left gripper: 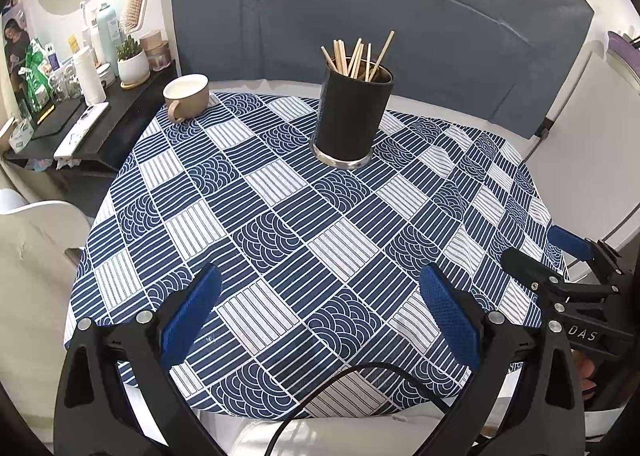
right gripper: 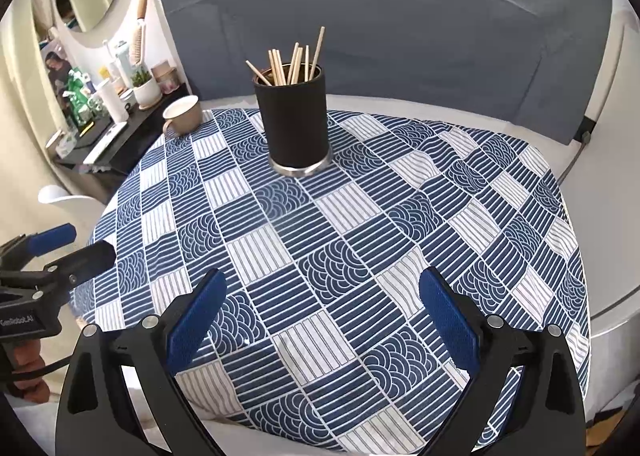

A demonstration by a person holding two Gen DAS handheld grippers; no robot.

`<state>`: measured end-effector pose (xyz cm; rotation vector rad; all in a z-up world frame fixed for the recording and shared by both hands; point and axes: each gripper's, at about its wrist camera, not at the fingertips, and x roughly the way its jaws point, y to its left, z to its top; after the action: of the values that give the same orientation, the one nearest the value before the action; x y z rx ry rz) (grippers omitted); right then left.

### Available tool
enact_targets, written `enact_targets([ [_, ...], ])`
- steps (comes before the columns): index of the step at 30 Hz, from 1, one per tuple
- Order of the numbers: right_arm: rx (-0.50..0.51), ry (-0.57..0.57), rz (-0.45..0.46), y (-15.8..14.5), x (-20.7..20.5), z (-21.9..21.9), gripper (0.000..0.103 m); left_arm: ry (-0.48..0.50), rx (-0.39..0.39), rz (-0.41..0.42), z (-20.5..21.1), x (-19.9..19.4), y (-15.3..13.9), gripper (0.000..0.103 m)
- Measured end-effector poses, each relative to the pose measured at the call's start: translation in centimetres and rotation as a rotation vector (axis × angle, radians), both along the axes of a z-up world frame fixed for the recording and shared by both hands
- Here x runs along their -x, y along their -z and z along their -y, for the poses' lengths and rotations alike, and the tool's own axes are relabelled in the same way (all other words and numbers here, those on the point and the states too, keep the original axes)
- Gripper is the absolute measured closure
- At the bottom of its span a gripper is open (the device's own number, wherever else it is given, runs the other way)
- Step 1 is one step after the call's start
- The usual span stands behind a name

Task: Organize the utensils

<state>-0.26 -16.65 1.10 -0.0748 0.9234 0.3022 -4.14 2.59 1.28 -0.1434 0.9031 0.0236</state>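
A black cylindrical holder with a metal base stands upright on the far part of the blue patterned tablecloth. Several wooden chopsticks stand in it. It also shows in the right wrist view, with the chopsticks in it. My left gripper is open and empty, low over the near part of the cloth. My right gripper is open and empty, also over the near part. Each gripper shows at the edge of the other's view: the right one, the left one.
A beige cup sits at the cloth's far left corner, also in the right wrist view. A black side shelf with bottles, a potted plant and a hairbrush stands to the left. A grey-blue headboard rises behind.
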Motion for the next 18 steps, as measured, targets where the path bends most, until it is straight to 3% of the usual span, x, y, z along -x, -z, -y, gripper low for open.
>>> enact_targets([
  [18,0.002,0.006,0.008,-0.13,0.56,0.17,0.01,0.022,-0.003,-0.003,0.53,0.27,0.34,0.006],
])
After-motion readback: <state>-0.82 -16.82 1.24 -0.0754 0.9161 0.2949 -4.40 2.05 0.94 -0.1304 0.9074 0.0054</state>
